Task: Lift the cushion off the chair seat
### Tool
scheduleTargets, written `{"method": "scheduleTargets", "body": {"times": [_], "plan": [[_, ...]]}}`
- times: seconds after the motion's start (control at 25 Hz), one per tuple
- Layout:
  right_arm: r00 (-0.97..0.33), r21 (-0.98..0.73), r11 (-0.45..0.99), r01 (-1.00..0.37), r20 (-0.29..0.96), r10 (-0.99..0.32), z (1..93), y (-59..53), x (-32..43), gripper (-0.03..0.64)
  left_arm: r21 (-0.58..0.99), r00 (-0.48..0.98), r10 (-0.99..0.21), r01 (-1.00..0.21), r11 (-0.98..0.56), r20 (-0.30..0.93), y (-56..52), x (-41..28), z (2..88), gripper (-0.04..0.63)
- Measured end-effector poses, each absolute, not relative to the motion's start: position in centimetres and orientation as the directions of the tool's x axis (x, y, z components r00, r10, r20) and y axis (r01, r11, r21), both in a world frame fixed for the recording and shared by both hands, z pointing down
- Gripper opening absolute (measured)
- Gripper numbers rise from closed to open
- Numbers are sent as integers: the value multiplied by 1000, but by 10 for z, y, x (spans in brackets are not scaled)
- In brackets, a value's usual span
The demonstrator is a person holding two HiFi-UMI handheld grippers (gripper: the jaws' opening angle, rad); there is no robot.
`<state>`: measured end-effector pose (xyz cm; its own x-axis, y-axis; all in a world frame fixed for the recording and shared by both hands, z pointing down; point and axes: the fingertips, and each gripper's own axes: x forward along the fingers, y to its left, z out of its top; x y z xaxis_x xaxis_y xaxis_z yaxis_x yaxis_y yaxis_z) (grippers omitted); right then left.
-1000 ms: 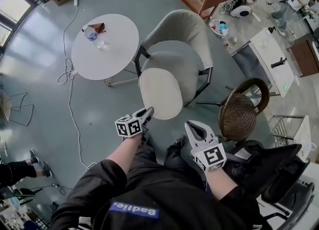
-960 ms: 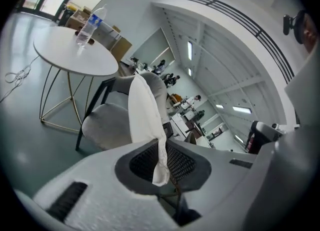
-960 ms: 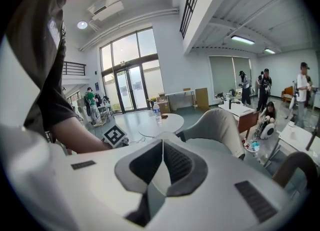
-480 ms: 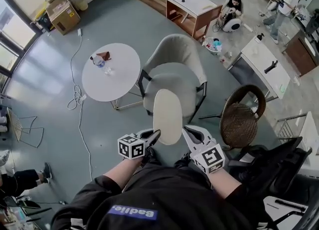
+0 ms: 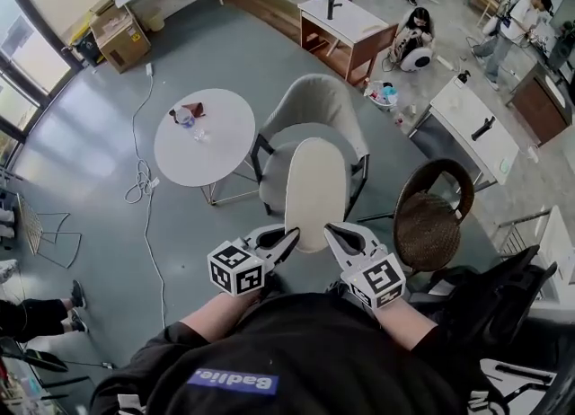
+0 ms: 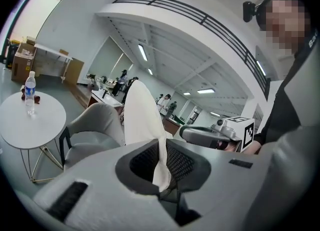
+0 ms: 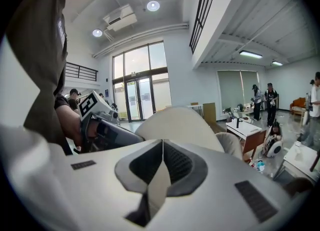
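Cushion (image 5: 314,190): cream, held up on edge between my two grippers, just near of the grey chair (image 5: 316,99).
Left gripper (image 5: 292,236): my jaws clamped on the cushion's near left edge.
Right gripper (image 5: 331,230): my jaws pinched tight on its near right edge.
Round table (image 5: 216,148): left of the chair, bearing a bottle (image 5: 184,118).
Tub (image 5: 384,95): on the floor, far right of the chair; its small contents I cannot identify.
Cardboard box (image 5: 119,34): far left; I cannot see its contents.

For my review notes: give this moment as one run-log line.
stage: lifting | cushion: upright, clear of chair seat | left gripper: shut on cushion | right gripper: shut on cushion
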<state>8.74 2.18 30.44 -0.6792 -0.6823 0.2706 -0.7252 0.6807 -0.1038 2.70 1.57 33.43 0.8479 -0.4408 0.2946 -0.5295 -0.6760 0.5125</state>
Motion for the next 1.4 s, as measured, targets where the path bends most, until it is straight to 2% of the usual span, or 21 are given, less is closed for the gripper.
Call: {"method": "scheduleTargets", "body": {"times": [0.52,1.4], "plan": [[-680,-77,680,-729,190,-708,271,37,76,29,384,858,-465,-513,-768,217,35,32,268,41],[-681,-62,686,-725,214,-700,275,44,67,28,380,843,-507,-535,-755,181,34,22,267,41]]}}
